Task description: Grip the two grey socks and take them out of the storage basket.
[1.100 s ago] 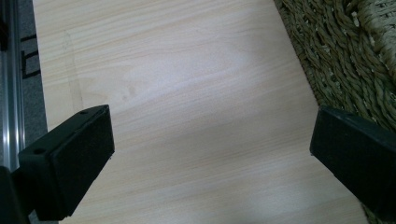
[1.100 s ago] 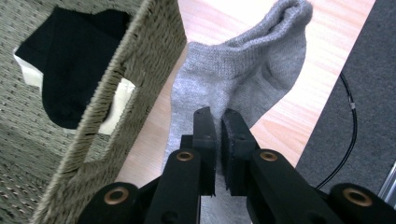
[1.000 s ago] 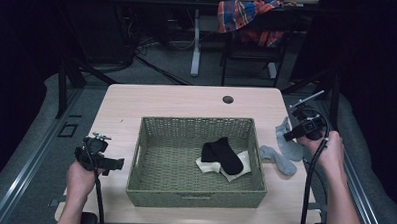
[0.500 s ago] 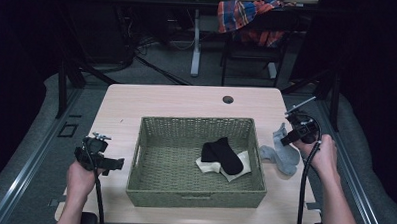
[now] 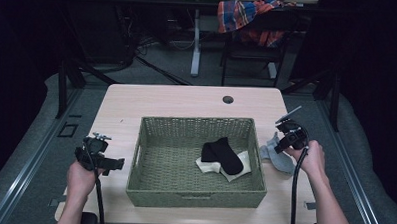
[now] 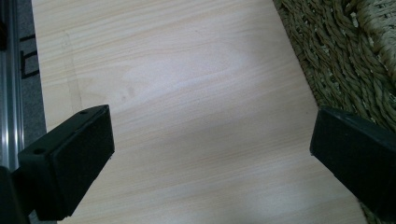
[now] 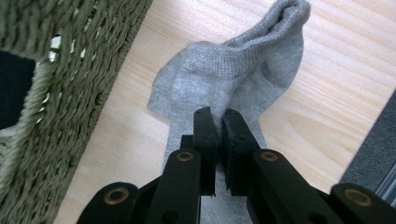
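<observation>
**Right gripper clamped on grey sock beside basket; left gripper idle and open**

Bench [image 5: 167,103]: light wood, carrying a green woven basket [image 5: 196,194] at its centre. Inside the basket, toward its right half, a black sock [image 5: 222,154] lies on top of a white sock [image 5: 240,161].

Grey sock [image 7: 233,79]: lies on the bench just beside the basket's right wall, outside it. In the right gripper view a fold of its fabric is pinched up between the two black fingers, with the cuff end lying open farther along the wood.

Right gripper [image 7: 216,116]: fingers drawn together on the grey sock, with only the pinched fabric between them. In the high view the right gripper [image 5: 281,142] sits over the sock at the bench's right edge, held by the person's right hand [image 5: 312,158].

Left gripper [image 6: 210,140]: fingers spread wide apart, nothing between them but bare bench; the basket's woven wall shows at the upper right of that view. In the high view it [image 5: 112,163] is held low at the bench's left edge, just left of the basket.
</observation>
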### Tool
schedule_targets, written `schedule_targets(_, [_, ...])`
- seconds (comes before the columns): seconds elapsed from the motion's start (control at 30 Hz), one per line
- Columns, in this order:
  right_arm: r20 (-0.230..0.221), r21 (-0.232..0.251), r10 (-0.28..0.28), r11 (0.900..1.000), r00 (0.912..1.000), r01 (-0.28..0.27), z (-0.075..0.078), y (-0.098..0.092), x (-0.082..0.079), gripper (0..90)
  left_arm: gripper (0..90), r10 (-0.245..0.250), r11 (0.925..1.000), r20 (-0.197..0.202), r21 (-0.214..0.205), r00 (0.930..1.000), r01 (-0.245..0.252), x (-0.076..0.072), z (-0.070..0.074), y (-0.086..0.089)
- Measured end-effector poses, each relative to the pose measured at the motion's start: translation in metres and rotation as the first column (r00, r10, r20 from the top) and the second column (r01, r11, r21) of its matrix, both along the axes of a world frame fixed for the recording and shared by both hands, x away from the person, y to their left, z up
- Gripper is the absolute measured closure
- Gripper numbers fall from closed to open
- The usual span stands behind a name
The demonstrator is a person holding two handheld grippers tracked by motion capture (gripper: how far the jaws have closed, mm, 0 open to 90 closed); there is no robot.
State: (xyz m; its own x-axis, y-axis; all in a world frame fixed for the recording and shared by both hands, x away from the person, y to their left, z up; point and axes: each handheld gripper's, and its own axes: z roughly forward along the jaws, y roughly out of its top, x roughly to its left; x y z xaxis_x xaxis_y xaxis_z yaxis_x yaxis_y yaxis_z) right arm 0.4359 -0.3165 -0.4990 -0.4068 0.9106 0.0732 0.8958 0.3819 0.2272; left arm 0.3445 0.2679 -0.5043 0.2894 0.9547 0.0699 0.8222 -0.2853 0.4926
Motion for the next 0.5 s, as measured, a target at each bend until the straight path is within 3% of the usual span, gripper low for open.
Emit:
schedule_targets(0.27, [-0.004, 0.003, -0.019, 0.9998, 0.9998, 0.019, -0.010, -0.003, 0.003, 81.2, 0.0, 0.000, 1.0000, -0.001, 0.001, 1.0000, 0.000, 0.000, 0.000, 0.000])
schedule_targets(0.37, [0.002, 0.014, -0.030, 0.9994, 0.9995, 0.030, -0.010, -0.006, 0.002, 67.3, 0.0, 0.008, 1.0000, 0.005, 0.000, 1.0000, -0.008, -0.001, 0.000, 0.001])
schedule_targets(0.4, [0.002, 0.014, -0.030, 0.9994, 0.9995, 0.030, -0.010, -0.006, 0.002, 67.3, 0.0, 0.008, 1.0000, 0.005, 0.000, 1.0000, -0.008, -0.001, 0.000, 0.001])
schedule_targets(0.5, [0.049, 0.030, -0.035, 0.9990, 0.9982, 0.034, 0.005, -0.009, -0.005, 51.1, 0.0, 0.011, 0.9999, 0.007, -0.001, 0.9999, -0.011, -0.001, 0.001, 0.001])
